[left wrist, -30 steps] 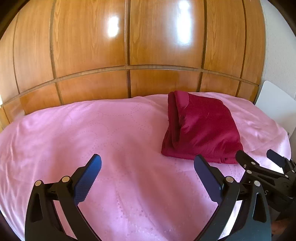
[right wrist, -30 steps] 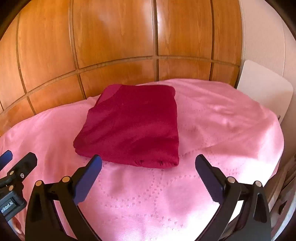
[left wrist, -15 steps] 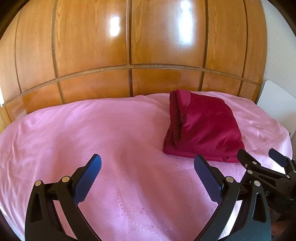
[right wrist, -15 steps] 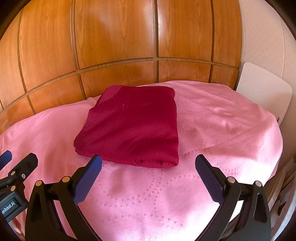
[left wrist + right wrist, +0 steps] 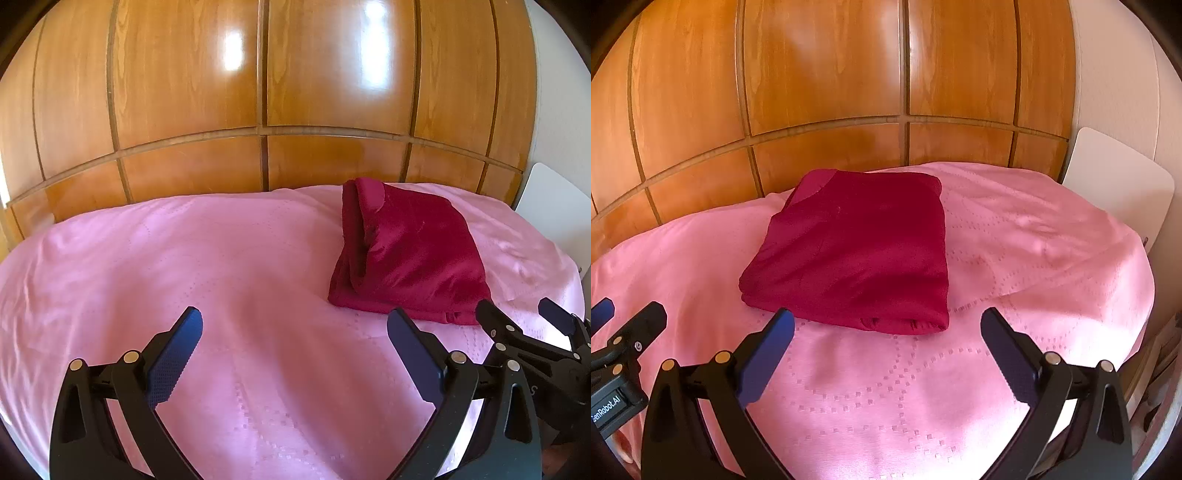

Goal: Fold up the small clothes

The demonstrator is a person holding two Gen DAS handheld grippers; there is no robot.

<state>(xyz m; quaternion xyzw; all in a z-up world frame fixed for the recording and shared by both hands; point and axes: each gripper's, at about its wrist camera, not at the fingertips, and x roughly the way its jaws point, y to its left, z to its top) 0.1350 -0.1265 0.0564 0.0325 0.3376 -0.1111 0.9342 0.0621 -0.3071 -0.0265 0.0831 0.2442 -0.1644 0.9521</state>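
Note:
A dark red garment (image 5: 410,254) lies folded into a neat rectangle on the pink bedspread (image 5: 207,266), toward the right in the left wrist view. It fills the middle of the right wrist view as the same folded garment (image 5: 857,251), flat with its layered edge nearest me. My left gripper (image 5: 295,328) is open over bare bedspread, to the left of the garment and short of it. My right gripper (image 5: 886,328) is open just in front of the garment's near edge, holding nothing. The right gripper's fingers also show at the left wrist view's right edge.
A glossy wooden panelled wall (image 5: 258,92) rises directly behind the bed. A white board (image 5: 1115,195) stands at the bed's right side. The pink bedspread (image 5: 886,398) drops off at the right, beside some furniture there.
Both views have shifted only slightly; the garment sits a touch lower in frame. Both grippers remain open and the garment has not been touched.

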